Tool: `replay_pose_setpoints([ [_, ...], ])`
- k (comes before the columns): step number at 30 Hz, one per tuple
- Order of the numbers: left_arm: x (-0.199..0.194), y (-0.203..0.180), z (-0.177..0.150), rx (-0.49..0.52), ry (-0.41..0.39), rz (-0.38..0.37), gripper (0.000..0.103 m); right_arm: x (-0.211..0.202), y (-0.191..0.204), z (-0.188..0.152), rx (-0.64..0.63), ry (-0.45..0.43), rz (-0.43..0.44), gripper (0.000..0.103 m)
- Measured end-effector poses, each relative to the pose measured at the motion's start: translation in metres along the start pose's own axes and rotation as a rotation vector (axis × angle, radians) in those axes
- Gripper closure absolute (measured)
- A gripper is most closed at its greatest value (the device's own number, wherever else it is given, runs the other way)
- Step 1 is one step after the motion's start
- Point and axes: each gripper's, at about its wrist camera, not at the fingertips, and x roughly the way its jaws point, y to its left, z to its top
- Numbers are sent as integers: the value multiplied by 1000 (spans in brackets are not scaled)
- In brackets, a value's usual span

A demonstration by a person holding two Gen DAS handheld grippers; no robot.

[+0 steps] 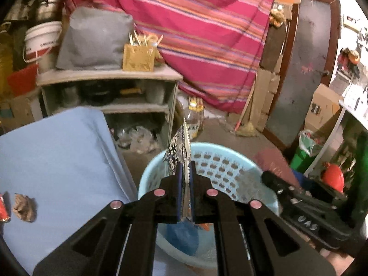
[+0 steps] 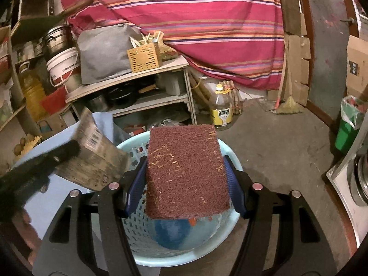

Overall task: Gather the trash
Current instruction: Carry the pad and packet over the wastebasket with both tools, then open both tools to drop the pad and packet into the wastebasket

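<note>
Far left, on the blue cloth [image 1: 57, 151], a crumpled brown wad [image 1: 24, 207] sits just beside a red wrapper scrap [image 1: 4, 209] at the frame's edge. Both lie on the cloth, well apart from the basket. Moving in: the left gripper [image 1: 185, 174] has its jaws pressed together on a flat foil wrapper [image 1: 178, 148], black-and-white pattern on one face, serrated edge pointing up. It hangs over the near-left rim of the light blue basket [image 1: 230, 158]. From the right wrist view that same wrapper [image 2: 96, 151] shows a barcode and looks blurred, beside the basket's left side.

Centre now: the basket stands on the concrete floor (perforated walls, something blue and a bit of orange at the bottom), touching or just beside the cloth-covered surface; hard to say which.

Right of that, the right gripper [image 2: 185, 179] pinches a maroon scouring pad [image 2: 186, 172] by its two long edges, blue pads on either side, jaws spread to the pad's width. The pad hangs tilted directly above the basket [image 2: 128, 148] opening.

Further right: an oil bottle [image 2: 221, 108] on the floor, a broom [image 2: 287, 105] leaning, and a green bin [image 2: 347, 131] at the far edge.
</note>
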Motion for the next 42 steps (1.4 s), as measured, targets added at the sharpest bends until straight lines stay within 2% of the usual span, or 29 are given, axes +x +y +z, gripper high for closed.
replay_pose_setpoints([
  [7,9,6,-11,7,62,5,95,6,-7,-2,20,26,-5,40],
  [8,8,7,-12,6,64,8,86,7,-6,-3,18,29,-5,40],
  [9,6,9,-13,-1,65,17,63,7,-5,-3,15,31,-6,40],
  [11,0,11,-13,-11,38,48,36,9,-4,-3,10,36,-7,40],
  [15,-16,16,-11,13,11,73,35,12,-1,-3,7,46,-7,40],
  [18,-34,28,-9,6,-13,107,23,16,4,-3,2,53,-2,40],
  [23,-65,58,-14,-8,-30,210,12,27,19,-2,-7,66,15,38],
  [24,-71,65,-14,-14,-31,222,11,29,23,-2,-17,63,14,35],
  [26,-86,77,-17,-24,-38,247,10,28,30,-1,-33,43,0,18],
  [31,-130,121,-26,-77,-68,322,7,20,40,2,-40,0,-10,7],
  [35,-166,154,-38,-84,-89,409,7,15,51,-1,-30,0,8,5],
  [38,-190,175,-49,-78,-101,473,7,15,73,-4,-53,6,13,5],
  [42,-213,209,-62,-124,-109,522,7,14,105,-8,-91,12,40,5],
])
